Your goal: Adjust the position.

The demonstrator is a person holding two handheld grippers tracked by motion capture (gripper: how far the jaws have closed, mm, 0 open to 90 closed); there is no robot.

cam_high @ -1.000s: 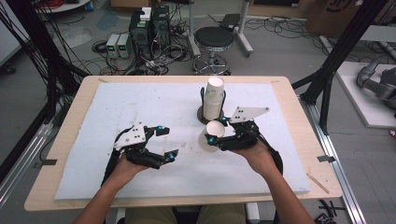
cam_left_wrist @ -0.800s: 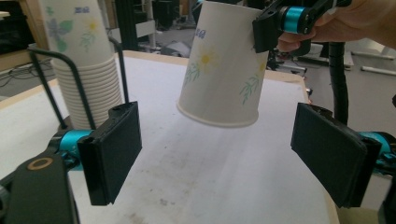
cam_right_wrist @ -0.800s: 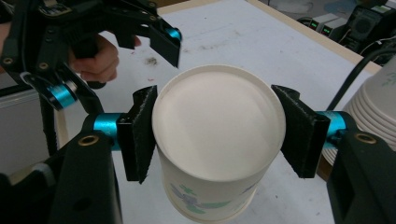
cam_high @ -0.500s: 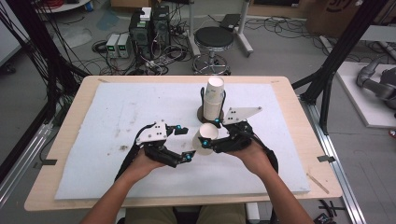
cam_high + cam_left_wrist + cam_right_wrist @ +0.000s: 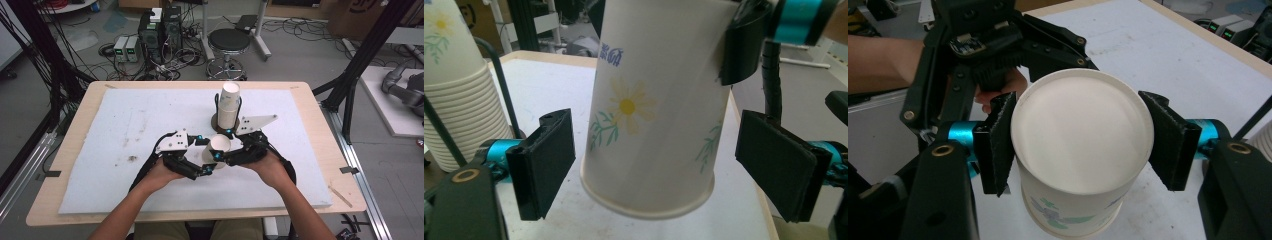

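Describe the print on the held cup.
White cup with yellow daisy, green leaves; clearest in left gripper view.

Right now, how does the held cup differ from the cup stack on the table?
The held paper cup is single and lifted off the table between the right gripper's jaws; the cup stack is many nested cups standing in a black holder. The held cup is tilted; the stack stands about upright. Both are white, base up, with the same daisy print.

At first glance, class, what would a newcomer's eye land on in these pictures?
A single daisy-printed paper cup held upside down above the white mat, clamped near its base by the right gripper. The left gripper straddles its rim end, jaws open and apart from the wall. Behind stands a tall stack of matching cups in a wire holder.
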